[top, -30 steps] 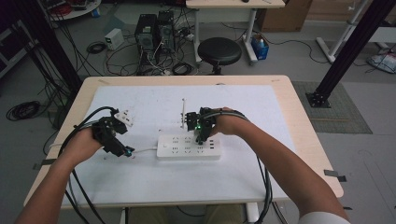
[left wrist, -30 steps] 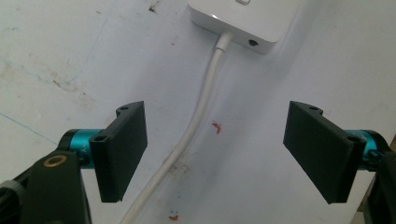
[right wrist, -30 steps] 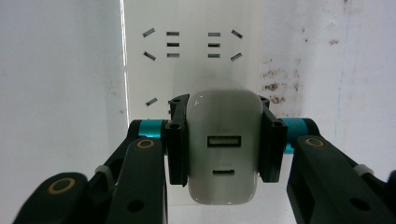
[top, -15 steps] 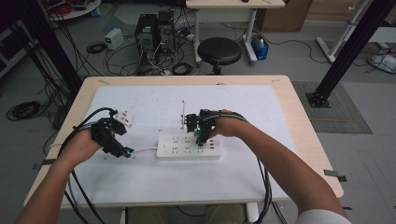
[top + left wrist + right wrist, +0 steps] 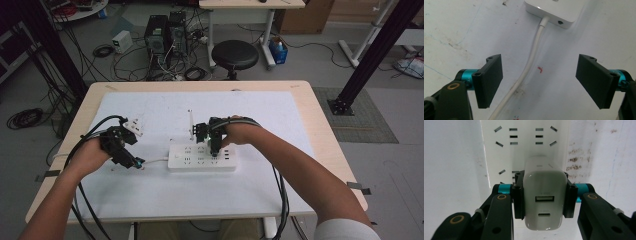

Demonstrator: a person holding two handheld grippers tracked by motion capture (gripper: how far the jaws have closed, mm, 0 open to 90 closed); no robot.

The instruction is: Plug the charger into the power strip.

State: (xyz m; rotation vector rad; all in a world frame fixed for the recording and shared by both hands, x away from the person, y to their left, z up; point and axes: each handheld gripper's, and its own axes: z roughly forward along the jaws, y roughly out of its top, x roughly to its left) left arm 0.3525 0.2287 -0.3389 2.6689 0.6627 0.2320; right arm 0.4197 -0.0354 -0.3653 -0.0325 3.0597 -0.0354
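Wooden table [image 5: 320,150] with white mat, white power strip [image 5: 202,157] lying mid-mat, cord [image 5: 529,65] running off its end. Right gripper [image 5: 545,195] pinching white USB charger [image 5: 544,197] by its sides, poised right over strip sockets; seated or not, cannot tell. Probably mid-plug-in: charger grabbed and aligned, push-down and release left. Left gripper [image 5: 544,80] spread wide, empty, straddling cord near strip end, touching nothing.
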